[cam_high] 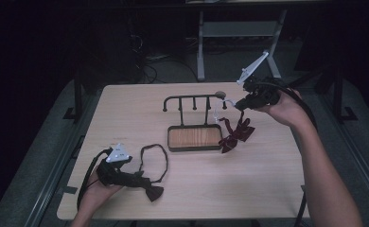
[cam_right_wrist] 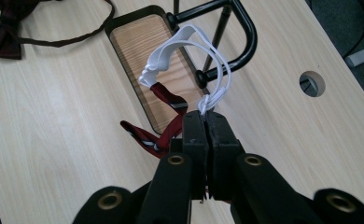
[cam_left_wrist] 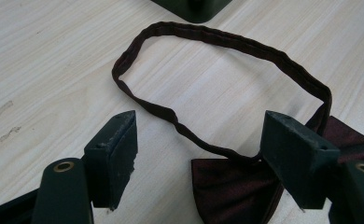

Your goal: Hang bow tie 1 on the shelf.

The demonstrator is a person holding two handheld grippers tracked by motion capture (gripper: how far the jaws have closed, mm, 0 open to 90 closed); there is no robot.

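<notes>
Pinching white strap [cam_right_wrist: 189,39] of striped tie [cam_right_wrist: 164,119]: right gripper [cam_right_wrist: 207,122], jaws pressed together, raised by rack [cam_high: 194,101] at table's [cam_high: 267,189] far right; tie dangles beside tray [cam_high: 194,138]. Left gripper [cam_left_wrist: 199,149]: jaws spread, resting near-left, over dark bow tie [cam_left_wrist: 236,191] w/ loop lying flat

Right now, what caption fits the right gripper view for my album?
Shut right tool pinches the white elastic band of a striped red bow tie beside the black rack.
</notes>
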